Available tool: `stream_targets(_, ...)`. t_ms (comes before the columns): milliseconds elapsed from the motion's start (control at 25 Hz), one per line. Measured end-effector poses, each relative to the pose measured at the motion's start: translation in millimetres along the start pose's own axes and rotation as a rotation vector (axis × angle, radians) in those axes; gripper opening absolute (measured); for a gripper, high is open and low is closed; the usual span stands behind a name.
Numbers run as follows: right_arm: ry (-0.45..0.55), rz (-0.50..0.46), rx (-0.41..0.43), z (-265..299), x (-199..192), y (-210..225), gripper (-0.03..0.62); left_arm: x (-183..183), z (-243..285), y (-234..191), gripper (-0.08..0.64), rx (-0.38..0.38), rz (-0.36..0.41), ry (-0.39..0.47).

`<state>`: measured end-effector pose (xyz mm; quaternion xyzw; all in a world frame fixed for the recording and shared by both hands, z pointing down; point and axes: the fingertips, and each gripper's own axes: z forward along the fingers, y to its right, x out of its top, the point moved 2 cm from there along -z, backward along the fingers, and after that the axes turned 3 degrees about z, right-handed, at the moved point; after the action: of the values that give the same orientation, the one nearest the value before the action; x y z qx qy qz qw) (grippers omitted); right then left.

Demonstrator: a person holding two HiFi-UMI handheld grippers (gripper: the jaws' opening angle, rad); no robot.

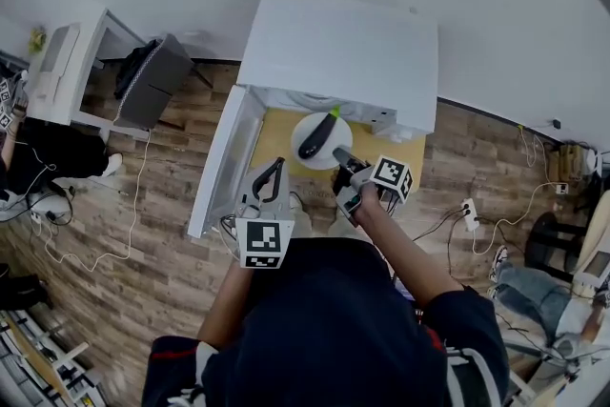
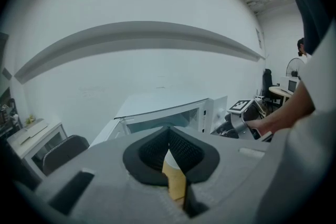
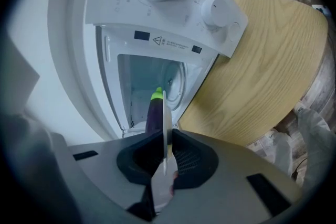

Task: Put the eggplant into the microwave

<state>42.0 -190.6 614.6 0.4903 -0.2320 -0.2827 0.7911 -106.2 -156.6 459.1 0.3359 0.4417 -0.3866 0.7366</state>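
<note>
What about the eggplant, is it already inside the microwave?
No, the eggplant lies on a white plate that the right gripper holds by its rim in front of the open microwave.

The head view looks steeply down on the microwave (image 1: 338, 48) and counter (image 1: 274, 136); the right gripper view faces closely into its open cavity; the left gripper view sees it from farther back.

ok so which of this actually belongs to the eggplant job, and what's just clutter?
Job:
- eggplant
- white plate under it
- right hand-held gripper, clamped on the plate's rim
- microwave, door open

Lying about:
- left hand-held gripper, shut, empty
- office chair
- side desk
- power strip
</note>
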Motion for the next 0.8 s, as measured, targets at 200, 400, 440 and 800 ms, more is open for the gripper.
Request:
stream_targets(200, 0.032, 0.009, -0.018, 13.6, 2.9, 5.0, 0.028, -5.5, 7.4, -12.1, 0.015, -0.03, 0.006, -0.011)
stream_targets(400, 0.049, 0.01, -0.033, 17.3, 12.8, 14.5, 0.028, -9.8, 12.5, -8.8, 0.015, -0.044, 0.01, -0.026)
stream_targets(440, 0.051, 0.01, -0.035, 18.9, 14.4, 15.8, 0.028, -10.9, 13.3, -9.2, 0.015, -0.045, 0.011, -0.03)
stream_targets(800, 0.074, 0.029, -0.034, 44.9, 24.5, 19.6, 0.028, -22.0, 19.0, -24.2, 0.015, -0.041, -0.007, -0.062)
